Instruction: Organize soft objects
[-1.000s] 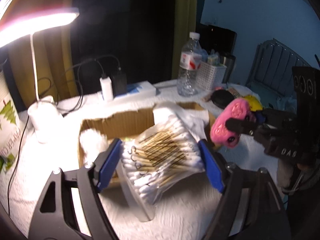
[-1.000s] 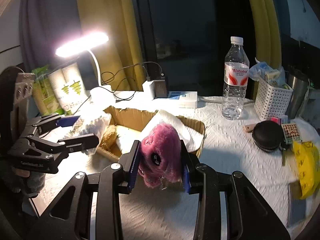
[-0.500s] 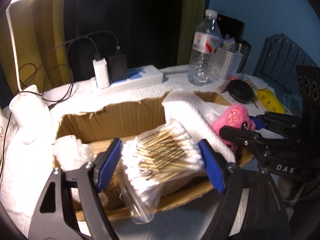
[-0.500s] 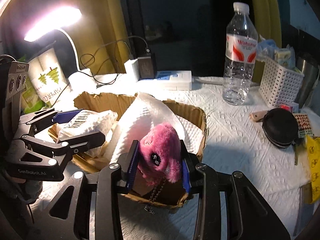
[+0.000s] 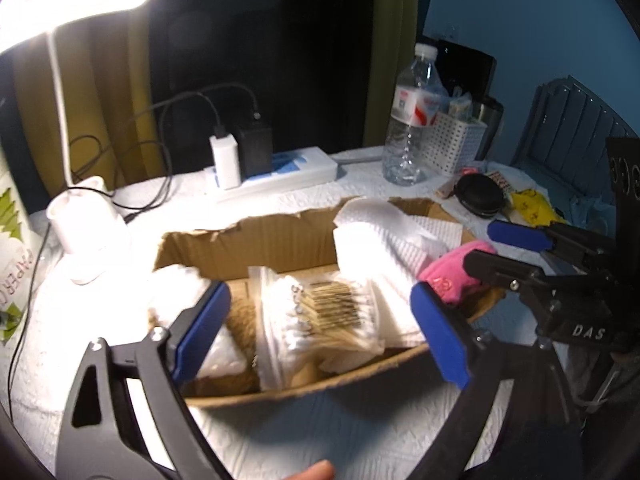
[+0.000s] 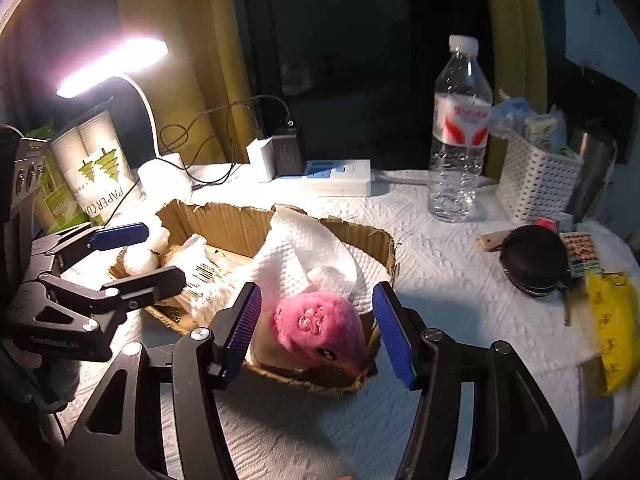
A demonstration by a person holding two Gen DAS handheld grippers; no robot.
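A torn cardboard box (image 5: 256, 240) (image 6: 224, 224) sits on the white-covered table. A clear bag of cotton swabs (image 5: 320, 316) lies inside it, between the spread fingers of my open left gripper (image 5: 320, 328). A pink plush toy (image 6: 320, 328) (image 5: 452, 276) lies in the box's near right corner, free between the spread fingers of my open right gripper (image 6: 318, 334). White paper towels (image 6: 304, 264) (image 5: 384, 244) fill the box's right side. A white soft bundle (image 5: 176, 300) lies at its left end.
A lit desk lamp (image 6: 114, 64) stands at the back left, with a power strip and chargers (image 6: 320, 172) behind the box. A water bottle (image 6: 460, 128), white basket (image 6: 536, 176), black round case (image 6: 532, 256) and yellow bag (image 6: 612, 320) are on the right. A paper cup pack (image 6: 96, 164) stands at the left.
Both grippers have opened. The cotton swab bag dropped from the left gripper into the box, and the pink plush dropped from the right gripper into the box's corner.
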